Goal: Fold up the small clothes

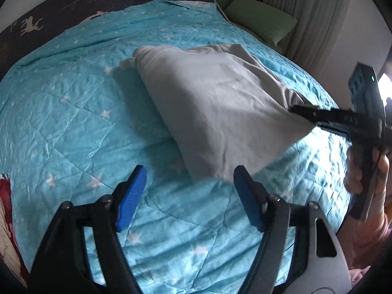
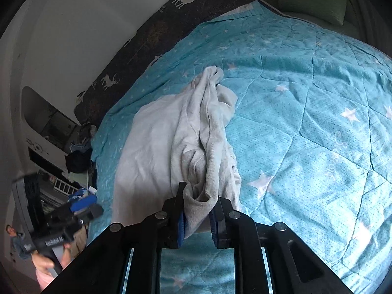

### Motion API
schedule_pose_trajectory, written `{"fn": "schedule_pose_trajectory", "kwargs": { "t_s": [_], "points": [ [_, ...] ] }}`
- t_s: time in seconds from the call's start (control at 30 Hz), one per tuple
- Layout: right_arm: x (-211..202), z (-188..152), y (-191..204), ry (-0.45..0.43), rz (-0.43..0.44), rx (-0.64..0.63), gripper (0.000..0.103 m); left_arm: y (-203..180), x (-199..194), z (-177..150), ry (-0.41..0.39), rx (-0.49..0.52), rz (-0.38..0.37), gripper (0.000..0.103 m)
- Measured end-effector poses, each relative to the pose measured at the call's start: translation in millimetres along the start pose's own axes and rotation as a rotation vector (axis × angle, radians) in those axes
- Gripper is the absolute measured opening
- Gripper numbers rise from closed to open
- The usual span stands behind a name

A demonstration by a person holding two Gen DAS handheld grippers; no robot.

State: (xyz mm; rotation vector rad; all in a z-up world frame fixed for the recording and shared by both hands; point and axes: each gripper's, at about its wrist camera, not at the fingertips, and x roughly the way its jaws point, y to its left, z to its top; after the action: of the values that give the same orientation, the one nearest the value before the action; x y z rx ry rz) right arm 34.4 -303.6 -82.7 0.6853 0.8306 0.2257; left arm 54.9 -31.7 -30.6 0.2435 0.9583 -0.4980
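A grey garment (image 1: pixel 215 103) lies on the turquoise star-print quilt (image 1: pixel 73 112). My right gripper (image 2: pixel 198 208) is shut on a bunched edge of the garment (image 2: pixel 171 142) and lifts that side off the quilt. In the left wrist view the right gripper (image 1: pixel 303 112) pinches the garment's right corner. My left gripper (image 1: pixel 189 183) is open and empty, its blue pads (image 1: pixel 132 196) just short of the garment's near corner. It shows at the lower left of the right wrist view (image 2: pixel 80 208).
A dark blanket with white deer (image 1: pixel 49 7) lies along the far side of the bed. Green pillows (image 1: pixel 264 19) and pale curtains (image 1: pixel 318 24) stand at the back right. A red and white cloth (image 1: pixel 7 208) lies at the left edge. Cluttered shelves (image 2: pixel 61 147) stand beside the bed.
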Motion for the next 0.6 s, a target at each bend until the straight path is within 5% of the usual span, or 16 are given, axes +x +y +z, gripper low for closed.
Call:
{"fn": "schedule_pose_trajectory", "kwargs": {
  "t_s": [0.13, 0.27, 0.37, 0.6],
  "points": [
    [-1.0, 1.2, -1.7, 0.001, 0.01, 0.033, 0.017, -30.6, 7.8, -8.6, -0.033, 0.107, 0.088, 0.074],
    [-0.4, 0.8, -2.5, 0.003, -0.002, 0.052, 0.017, -49.5, 26.6, -7.5, -0.011, 0.129, 0.049, 0.074],
    [0.2, -0.7, -2.3, 0.004, -0.012, 0.056, 0.017, -60.5, 34.2, 0.0, -0.031, 0.138, 0.093, 0.077],
    [-0.1, 3.4, -3.5, 0.005, 0.003, 0.091, 0.017, -20.9, 37.7, 8.6, -0.032, 0.047, 0.282, 0.084]
  ]
}}
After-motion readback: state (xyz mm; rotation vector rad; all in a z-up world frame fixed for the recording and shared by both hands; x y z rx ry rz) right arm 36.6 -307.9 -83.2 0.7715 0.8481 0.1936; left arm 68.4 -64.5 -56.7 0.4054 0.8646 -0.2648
